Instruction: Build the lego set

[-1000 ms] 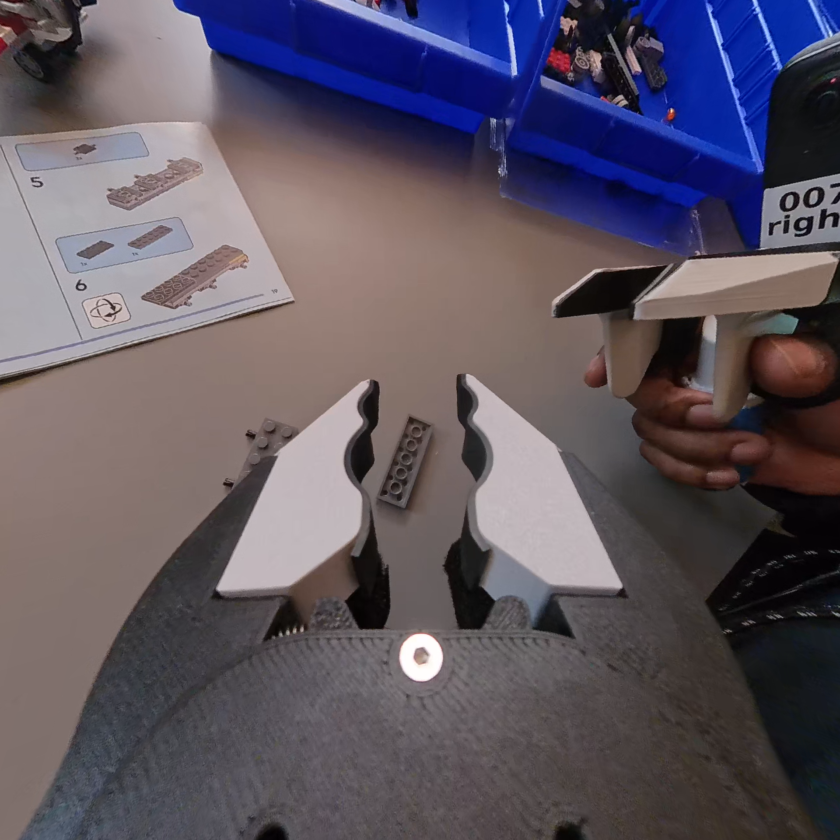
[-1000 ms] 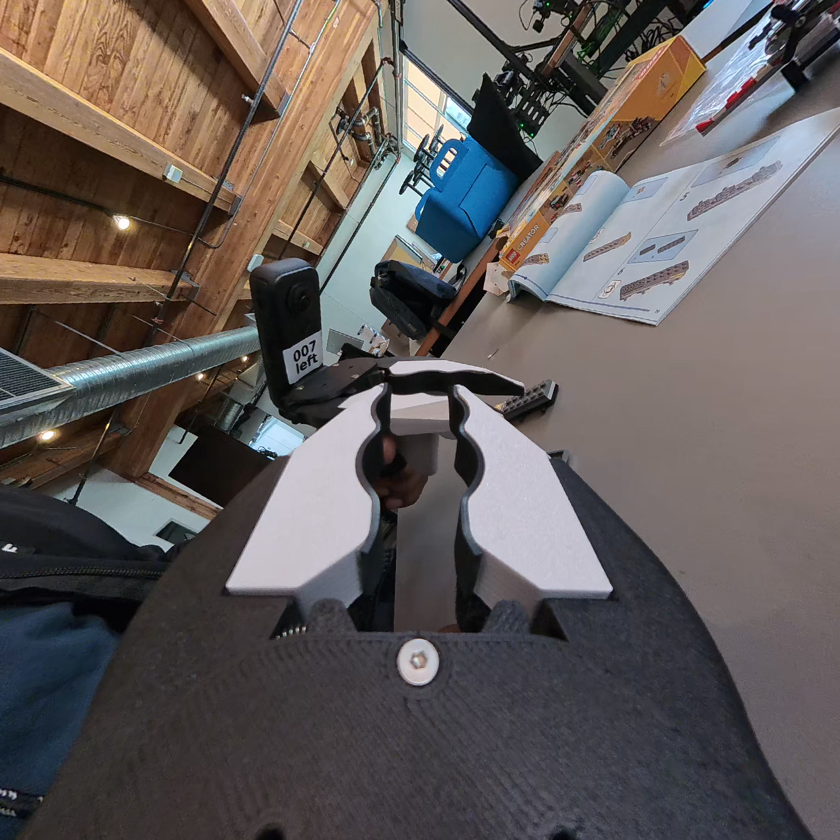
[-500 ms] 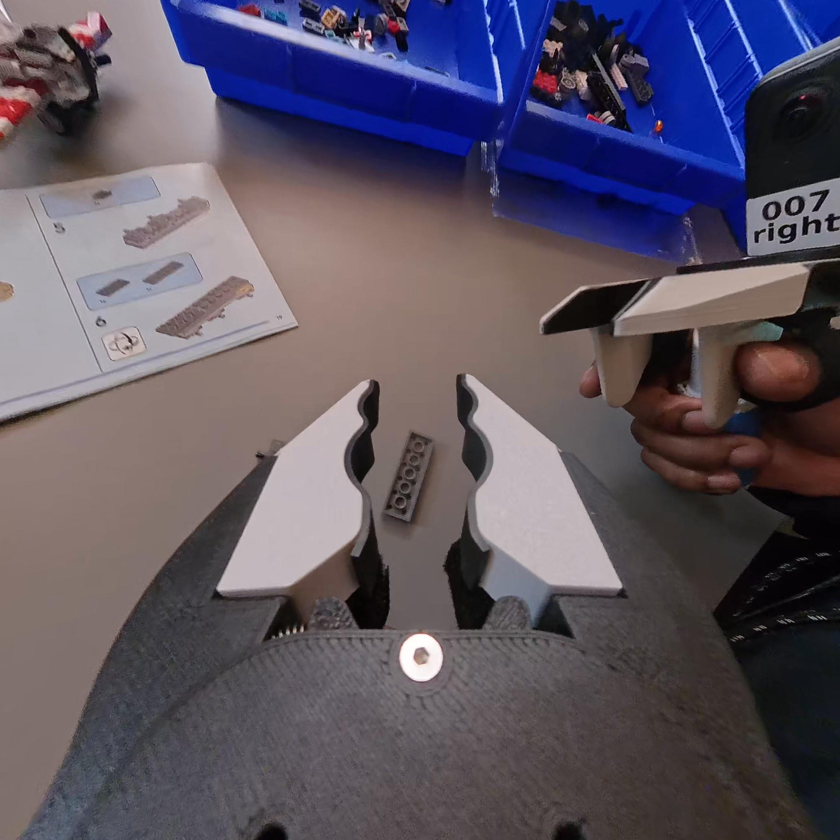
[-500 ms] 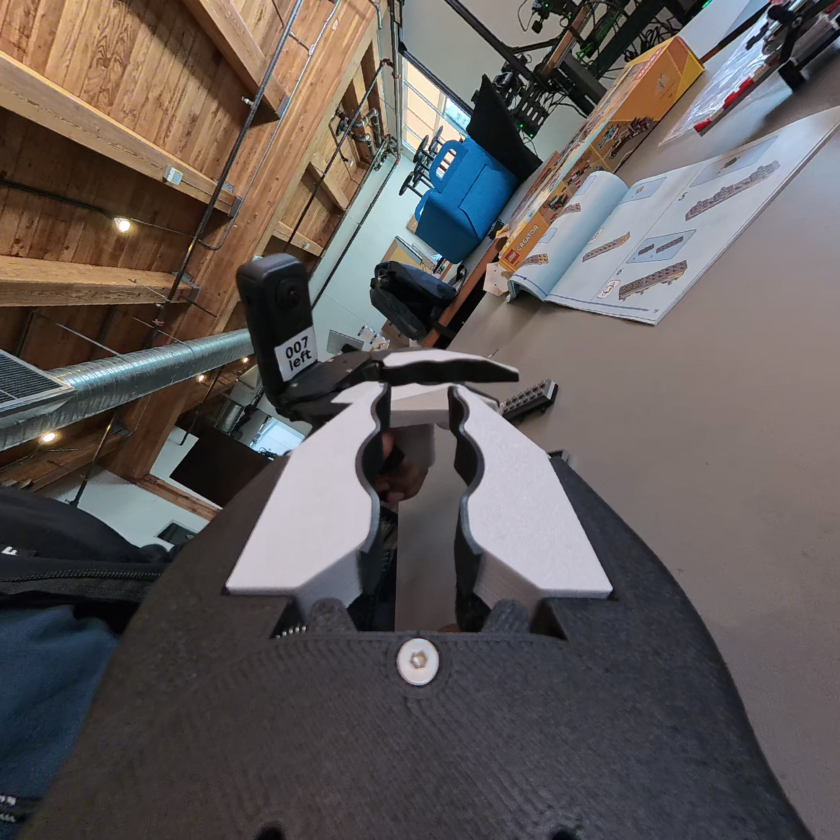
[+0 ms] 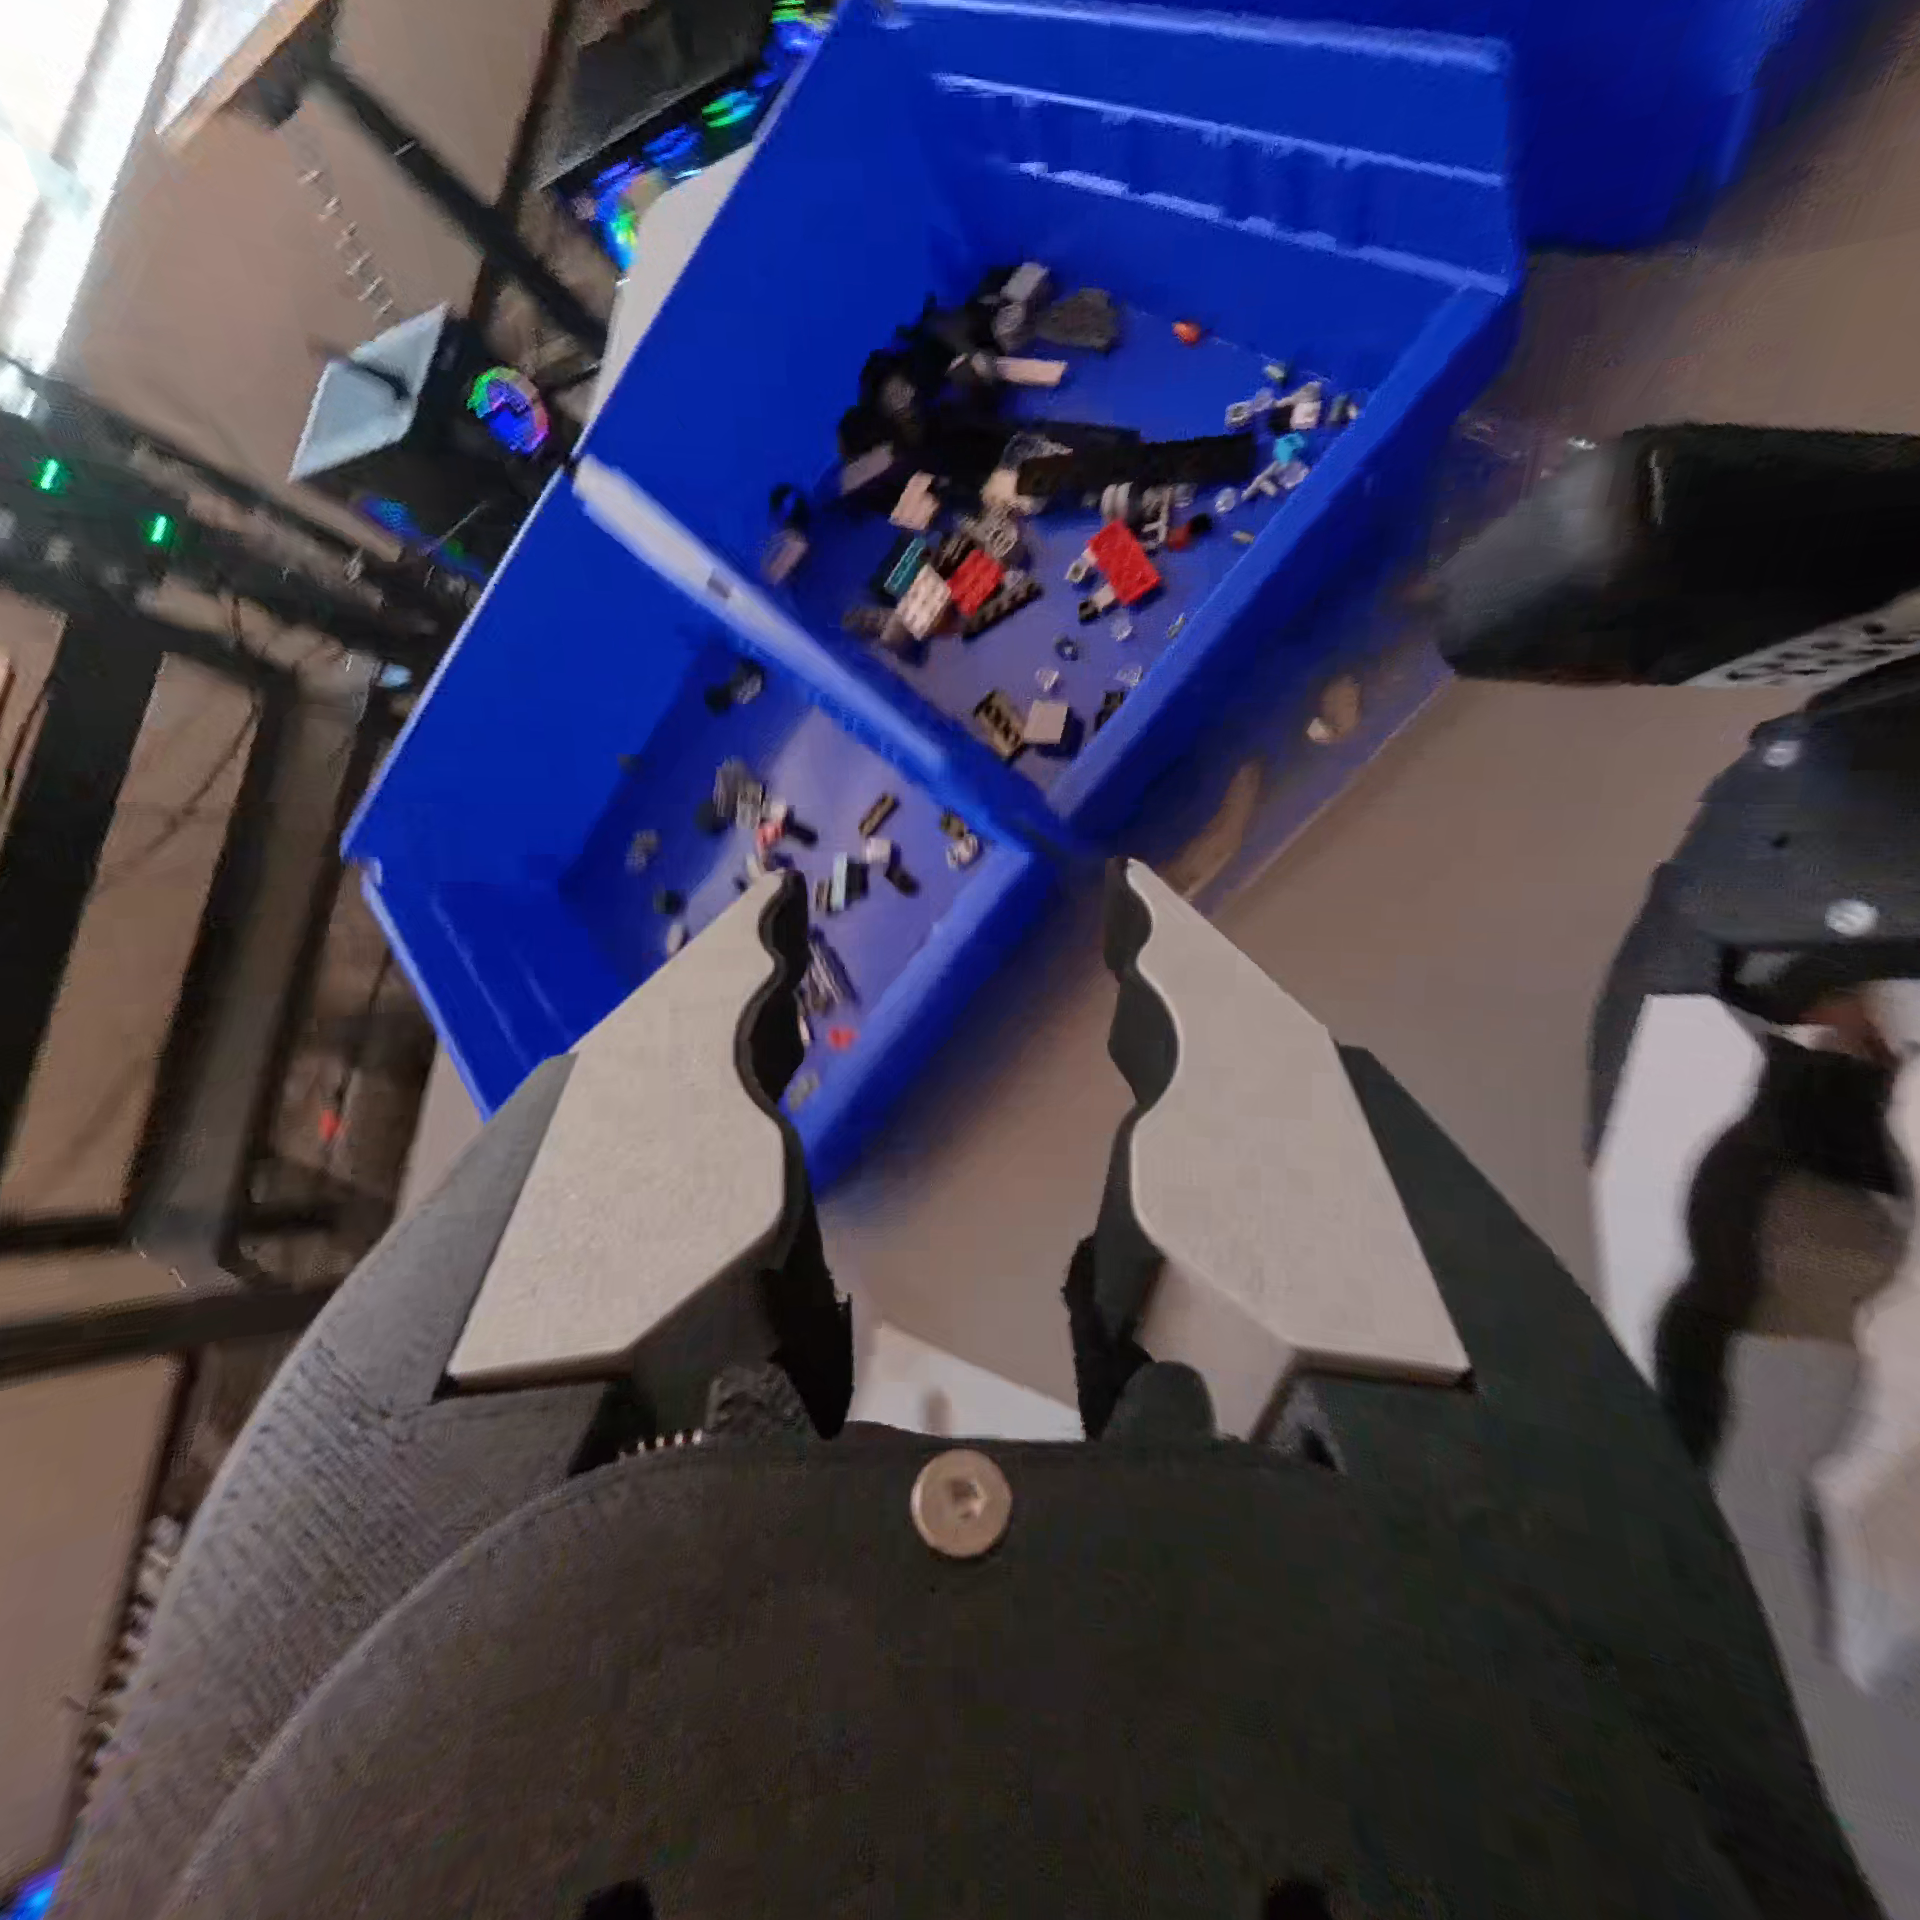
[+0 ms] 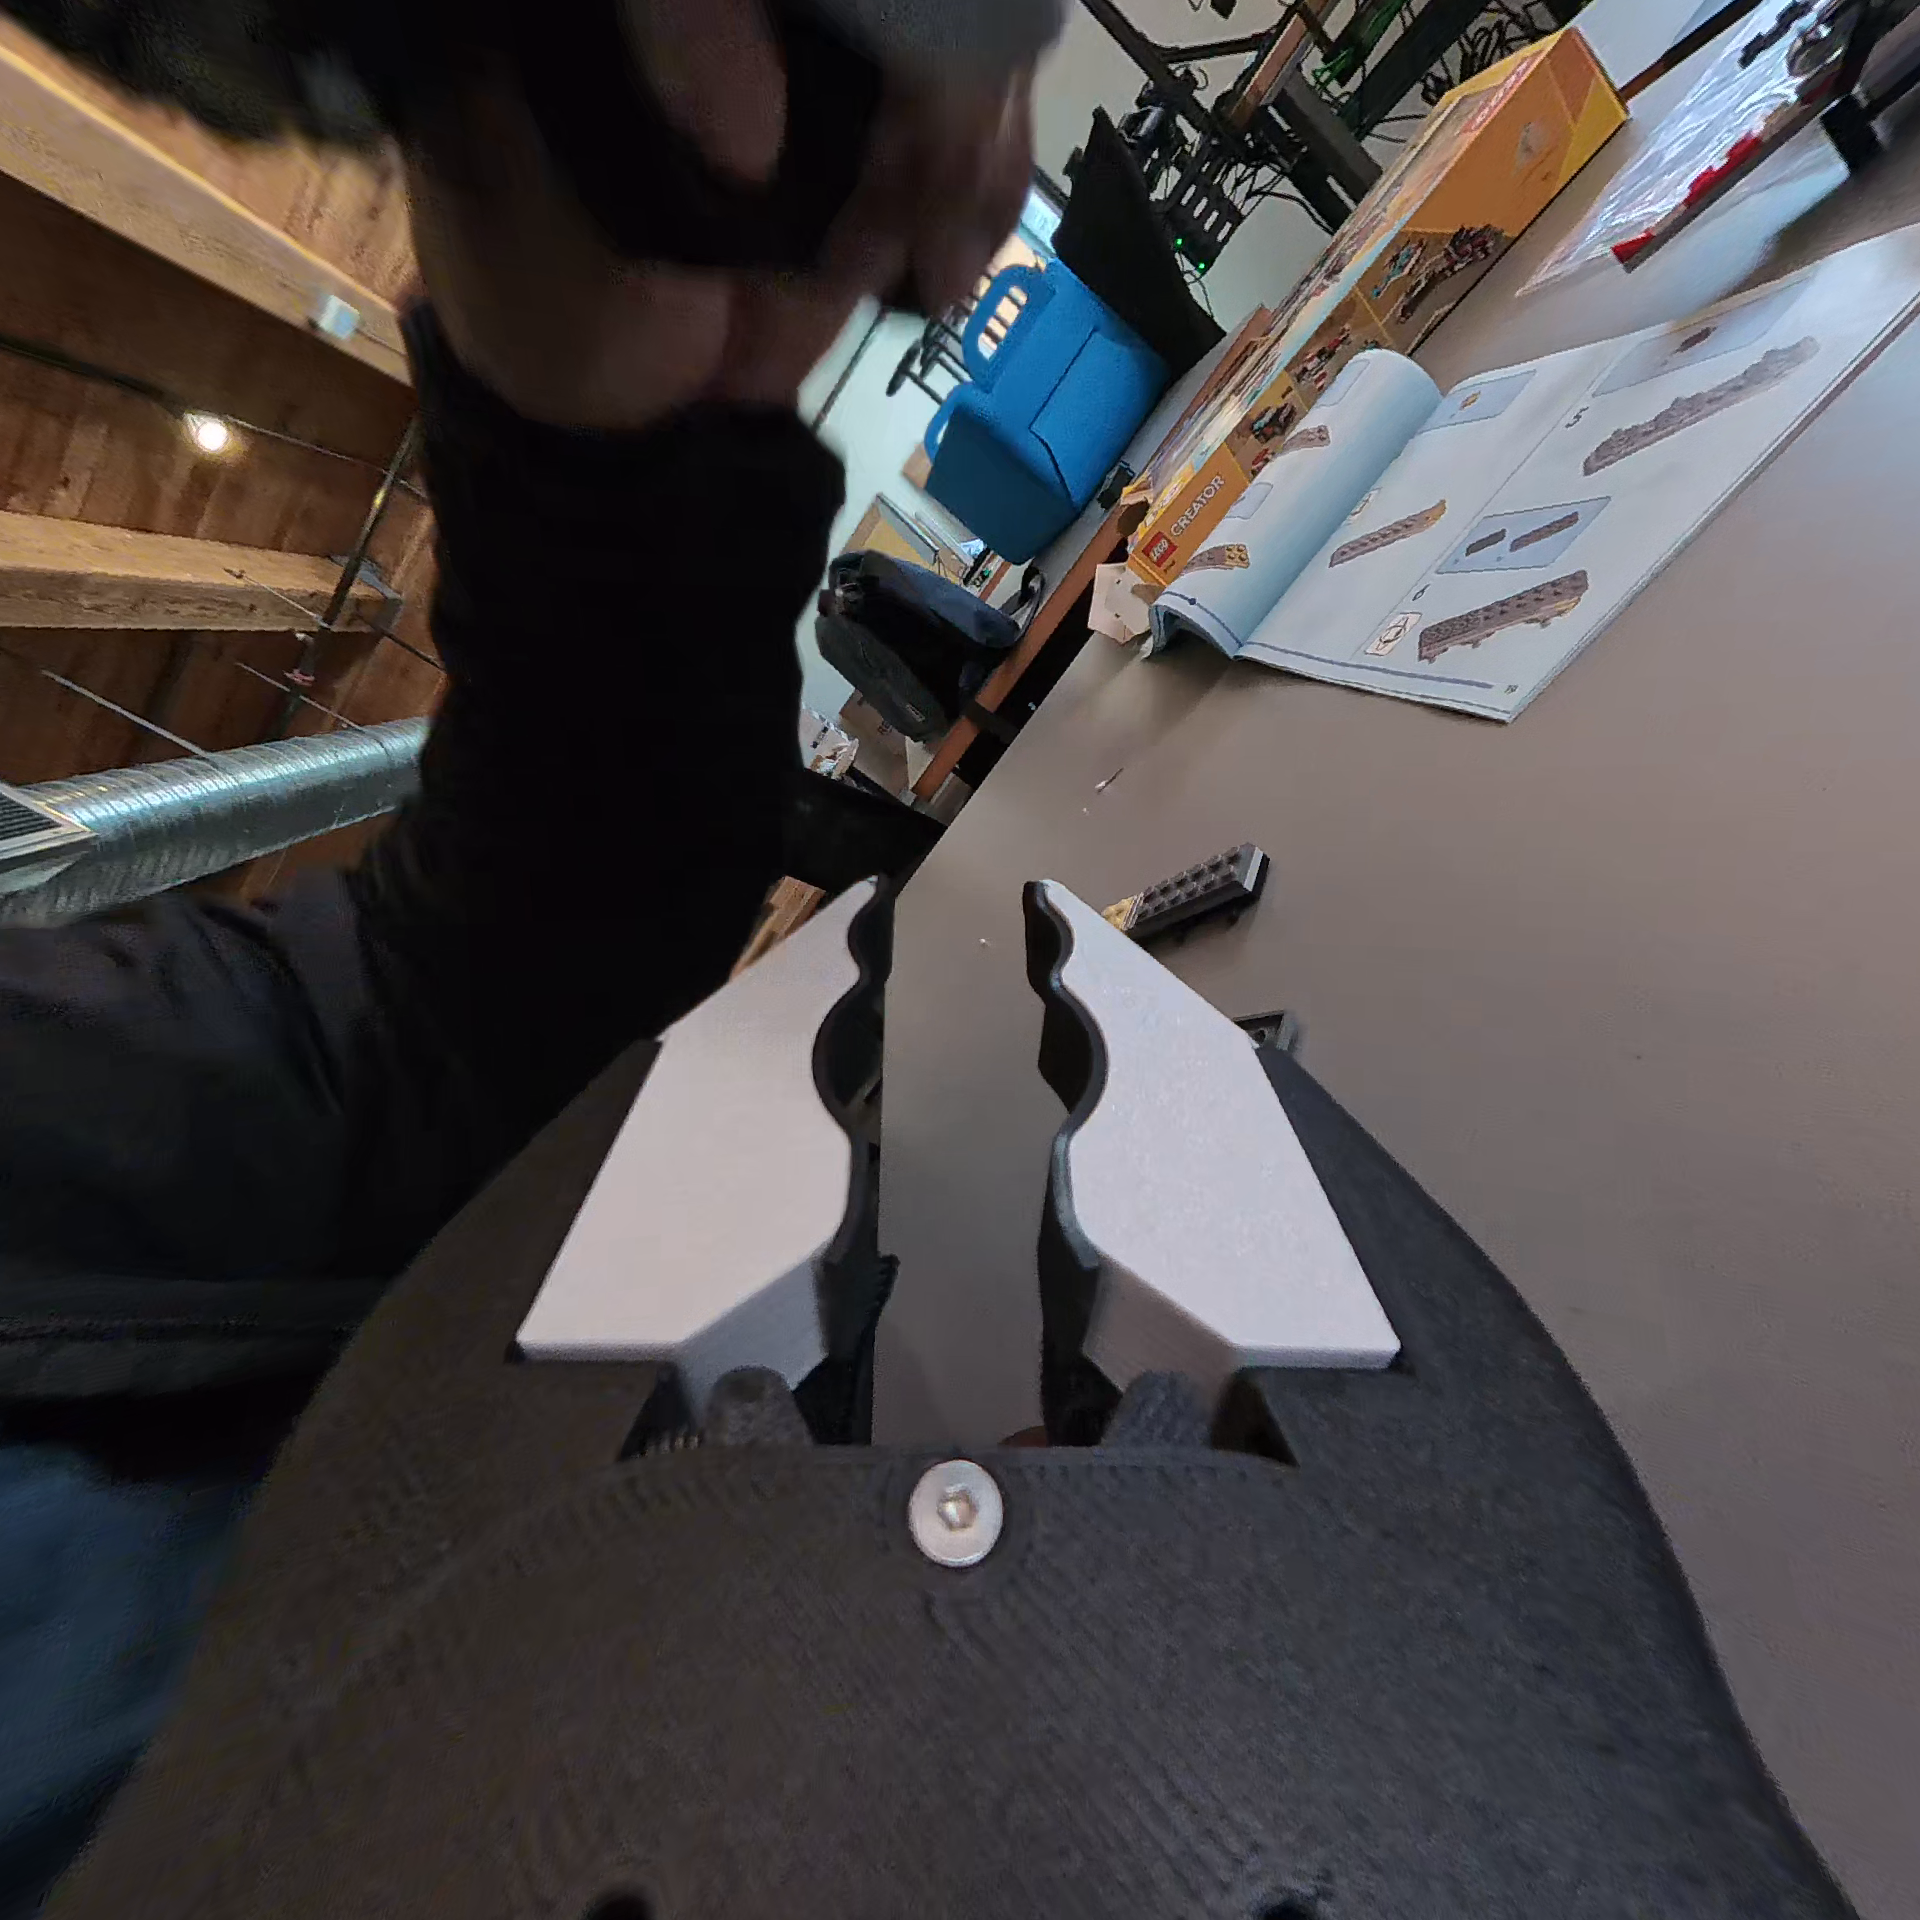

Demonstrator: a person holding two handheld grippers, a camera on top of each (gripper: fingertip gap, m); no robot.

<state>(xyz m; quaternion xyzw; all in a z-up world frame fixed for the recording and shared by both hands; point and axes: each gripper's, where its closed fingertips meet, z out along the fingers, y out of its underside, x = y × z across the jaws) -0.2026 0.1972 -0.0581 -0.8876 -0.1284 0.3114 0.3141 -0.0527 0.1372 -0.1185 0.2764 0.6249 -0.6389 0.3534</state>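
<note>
My left gripper (image 5: 951, 883) is open and empty, raised and tilted, facing two blue bins (image 5: 1455, 343) of loose lego pieces (image 5: 977, 582). My right gripper (image 6: 956, 894) is open and empty, low over the grey table (image 6: 1558, 1039). A dark grey lego assembly (image 6: 1195, 888) lies on the table just beyond its right fingertip. A small dark plate (image 6: 1270, 1027) shows beside its right finger. The right gripper also shows blurred at the right edge of the left wrist view (image 5: 1766, 1091). The person's blurred hand and dark sleeve (image 6: 623, 520) fill the upper left of the right wrist view.
An open instruction booklet (image 6: 1538, 520) lies farther along the table, with a yellow lego box (image 6: 1382, 281) behind it. A clear bag with red pieces (image 6: 1704, 187) lies at the far end. A blue chair (image 6: 1039, 416) and a backpack (image 6: 914, 634) stand beyond the table edge. About 15 cm separates my left fingertips from my right.
My left gripper has swung up and away from the small grey plate on the table toward the blue bins, with motion blur. The left hand now passes across the right wrist view.
</note>
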